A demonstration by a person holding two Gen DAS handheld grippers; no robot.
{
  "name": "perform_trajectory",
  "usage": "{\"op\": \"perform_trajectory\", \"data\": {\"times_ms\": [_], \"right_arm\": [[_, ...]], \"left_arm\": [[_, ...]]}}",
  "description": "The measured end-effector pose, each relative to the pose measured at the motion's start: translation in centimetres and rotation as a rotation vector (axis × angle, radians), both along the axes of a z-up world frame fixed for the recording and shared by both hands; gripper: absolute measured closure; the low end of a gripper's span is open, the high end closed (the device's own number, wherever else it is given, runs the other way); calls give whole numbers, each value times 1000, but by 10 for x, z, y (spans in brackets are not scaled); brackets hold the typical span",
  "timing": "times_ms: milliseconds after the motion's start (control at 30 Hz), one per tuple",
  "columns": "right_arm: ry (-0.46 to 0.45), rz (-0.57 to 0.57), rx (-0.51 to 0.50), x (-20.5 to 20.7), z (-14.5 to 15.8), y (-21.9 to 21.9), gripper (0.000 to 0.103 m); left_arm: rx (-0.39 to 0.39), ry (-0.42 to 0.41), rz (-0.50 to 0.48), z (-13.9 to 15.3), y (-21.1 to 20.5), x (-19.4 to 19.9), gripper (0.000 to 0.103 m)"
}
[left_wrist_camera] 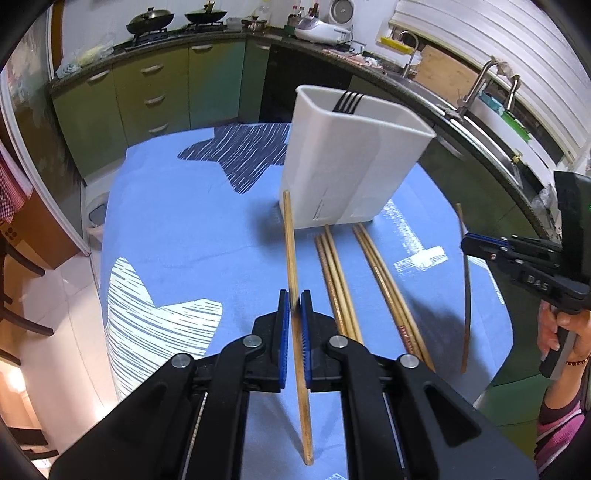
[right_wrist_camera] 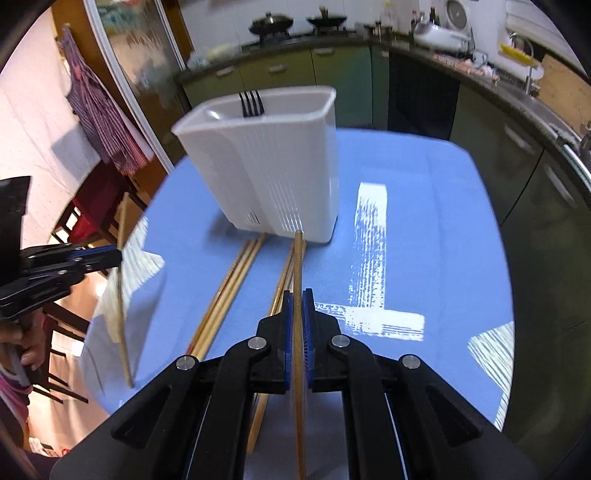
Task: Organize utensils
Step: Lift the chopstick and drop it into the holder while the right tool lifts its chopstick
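A white plastic utensil holder point(left_wrist_camera: 343, 162) point(right_wrist_camera: 273, 166) stands on the blue tablecloth with a black fork point(left_wrist_camera: 349, 101) point(right_wrist_camera: 252, 103) inside. My left gripper point(left_wrist_camera: 294, 299) is shut on a wooden chopstick point(left_wrist_camera: 291, 258), held above the cloth; it also shows in the right wrist view point(right_wrist_camera: 122, 295). My right gripper point(right_wrist_camera: 297, 299) is shut on another chopstick point(right_wrist_camera: 297, 266), which shows in the left wrist view point(left_wrist_camera: 466, 295). Several more wooden chopsticks point(left_wrist_camera: 340, 280) point(right_wrist_camera: 236, 280) lie on the cloth in front of the holder.
The round table point(left_wrist_camera: 177, 229) point(right_wrist_camera: 443, 229) has a blue cloth with star and stripe prints. Green kitchen cabinets point(left_wrist_camera: 155, 88), a stove with pans point(left_wrist_camera: 151, 20) and a sink counter point(left_wrist_camera: 480, 110) ring the far side. Dark chairs point(right_wrist_camera: 92, 221) stand at the left.
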State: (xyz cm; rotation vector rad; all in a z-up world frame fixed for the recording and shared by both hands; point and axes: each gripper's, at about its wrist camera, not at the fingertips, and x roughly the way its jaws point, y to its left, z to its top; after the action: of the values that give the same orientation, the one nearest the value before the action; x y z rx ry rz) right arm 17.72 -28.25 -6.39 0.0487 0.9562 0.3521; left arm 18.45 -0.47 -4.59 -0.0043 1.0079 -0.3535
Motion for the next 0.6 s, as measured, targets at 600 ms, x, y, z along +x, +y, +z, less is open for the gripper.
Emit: {"op": "perform_trajectory", "data": {"times_ms": [600], "right_arm": [[-112,20,55,-56,38,-19,97]], "left_arm": [[-11,-169,-42,43,-4,-45,97]]}}
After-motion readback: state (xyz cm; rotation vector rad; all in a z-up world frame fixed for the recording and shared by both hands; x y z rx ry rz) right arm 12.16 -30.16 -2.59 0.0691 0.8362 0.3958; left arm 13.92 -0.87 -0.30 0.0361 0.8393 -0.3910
